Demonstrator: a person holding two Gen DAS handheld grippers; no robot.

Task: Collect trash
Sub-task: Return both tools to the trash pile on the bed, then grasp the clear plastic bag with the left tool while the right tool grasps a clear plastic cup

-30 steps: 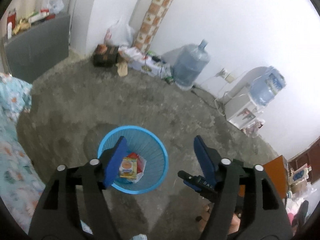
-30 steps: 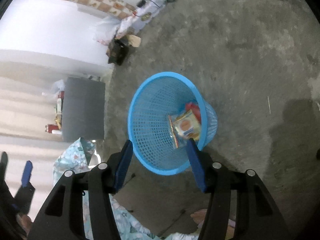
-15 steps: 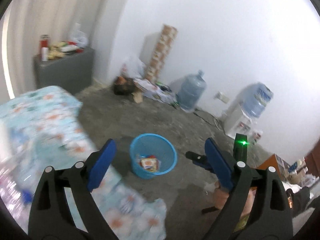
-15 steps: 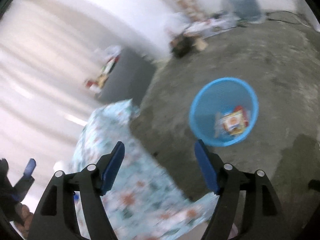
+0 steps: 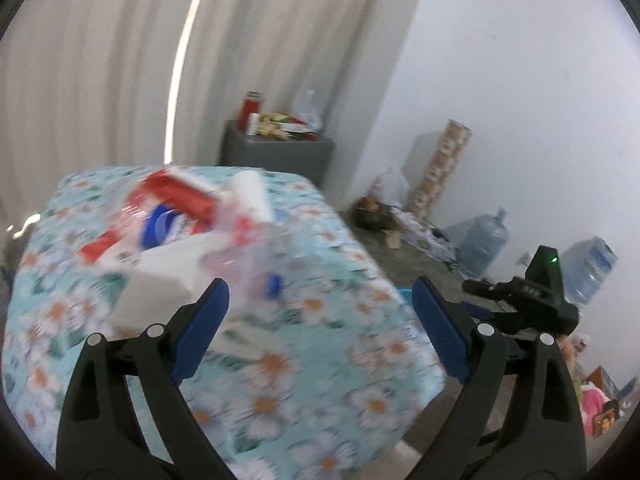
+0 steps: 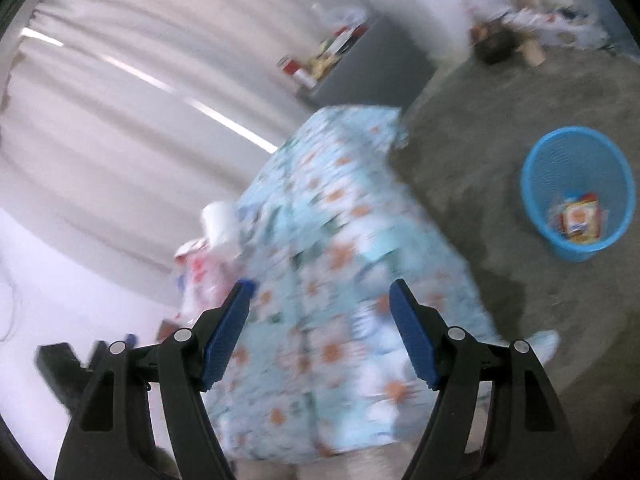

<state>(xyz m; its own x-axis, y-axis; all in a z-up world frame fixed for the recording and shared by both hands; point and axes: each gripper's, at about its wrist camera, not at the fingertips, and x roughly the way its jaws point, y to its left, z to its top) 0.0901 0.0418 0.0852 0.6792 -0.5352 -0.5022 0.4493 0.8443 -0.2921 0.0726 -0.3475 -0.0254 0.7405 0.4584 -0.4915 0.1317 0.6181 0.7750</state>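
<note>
A table with a floral blue cloth [image 5: 304, 344] carries blurred trash: a red and white package [image 5: 176, 196], a white cup [image 5: 250, 192], a white box [image 5: 160, 280] and a clear plastic wrapper [image 5: 248, 260]. My left gripper [image 5: 320, 320] is open and empty, just short of this pile. My right gripper [image 6: 320, 328] is open and empty over the cloth [image 6: 340, 264]; the trash [image 6: 208, 248] lies to its left. The blue basket [image 6: 578, 196] stands on the floor at right with packets inside.
A grey cabinet [image 5: 276, 152] with bottles stands by the curtain. Water jugs [image 5: 484, 244], boxes and bags line the far wall. The right gripper's body [image 5: 528, 296] shows at the right of the left wrist view. The floor [image 6: 500, 120] is bare concrete.
Both grippers have swung away from the basket and up toward the table. The trash pile on the cloth has come into view. Both stay open and empty.
</note>
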